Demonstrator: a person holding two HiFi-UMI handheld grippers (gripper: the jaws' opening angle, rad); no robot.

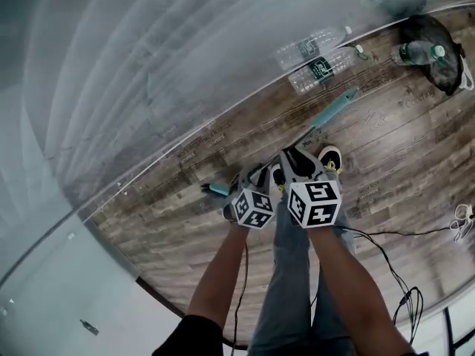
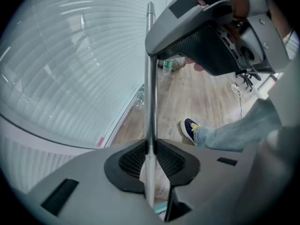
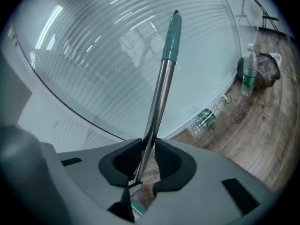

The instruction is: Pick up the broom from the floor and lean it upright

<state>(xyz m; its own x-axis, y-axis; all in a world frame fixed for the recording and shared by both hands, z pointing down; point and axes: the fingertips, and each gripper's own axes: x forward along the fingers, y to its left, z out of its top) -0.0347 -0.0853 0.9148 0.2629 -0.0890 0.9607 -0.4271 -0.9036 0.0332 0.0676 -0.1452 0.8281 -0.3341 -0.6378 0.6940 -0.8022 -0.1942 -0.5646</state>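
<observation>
Broom handle [image 2: 150,78] pinched between both jaws

One broom [image 1: 338,106], two grippers, namely the left gripper [image 2: 150,146] and the right gripper [image 3: 148,146], one dark bag [image 1: 429,28], and probably three plastic bottles: two clear lying bottles [image 1: 320,68], overlapping and hard to separate, plus one upright bottle [image 3: 248,76].

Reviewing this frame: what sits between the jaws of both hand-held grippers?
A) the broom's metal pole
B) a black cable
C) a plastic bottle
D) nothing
A: each gripper view shows its own jaws, on the left hand-held gripper and the right hand-held gripper, closed against the broom pole.
</observation>
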